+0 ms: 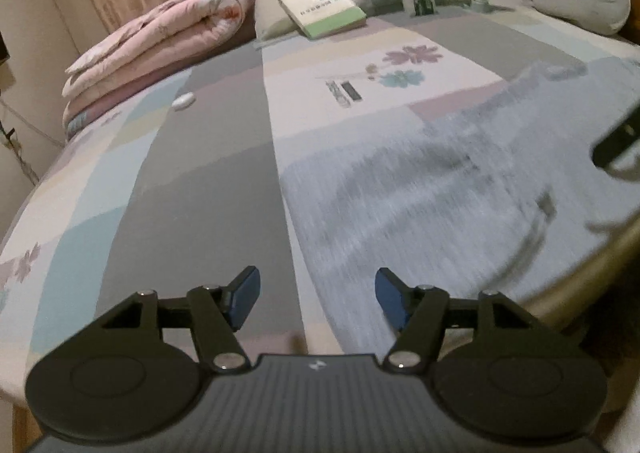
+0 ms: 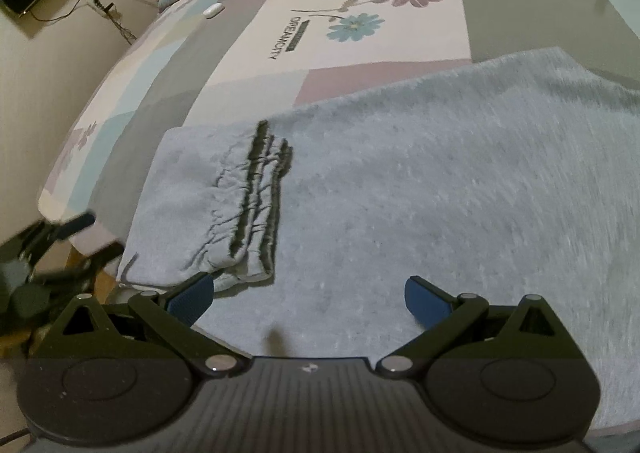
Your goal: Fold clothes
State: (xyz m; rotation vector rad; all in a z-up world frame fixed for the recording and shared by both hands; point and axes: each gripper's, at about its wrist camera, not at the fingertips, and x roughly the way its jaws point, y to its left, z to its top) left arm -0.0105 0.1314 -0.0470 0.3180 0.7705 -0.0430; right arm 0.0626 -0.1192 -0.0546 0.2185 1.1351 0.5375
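left claw [image 1: 317,303] agape | garment [image 1: 420,193] motion-blurred | right claw [image 1: 618,143] cropped

Pale grey-blue fleecy knit garment [image 2: 420,181], spread flat across the near part of the patchwork bedspread [image 2: 256,53]. Soft, fuzzy surface, mostly smooth. One end folded back over itself at the left in the right wrist view, with a gathered, ribbed elastic band [image 2: 260,197] showing dark creases and lying on top of the main panel. Far edge straight and slanted, just below the printed flowers [image 2: 384,9]. Seen blurred in the left wrist view [image 1: 420,197], reaching to the bed's near edge.
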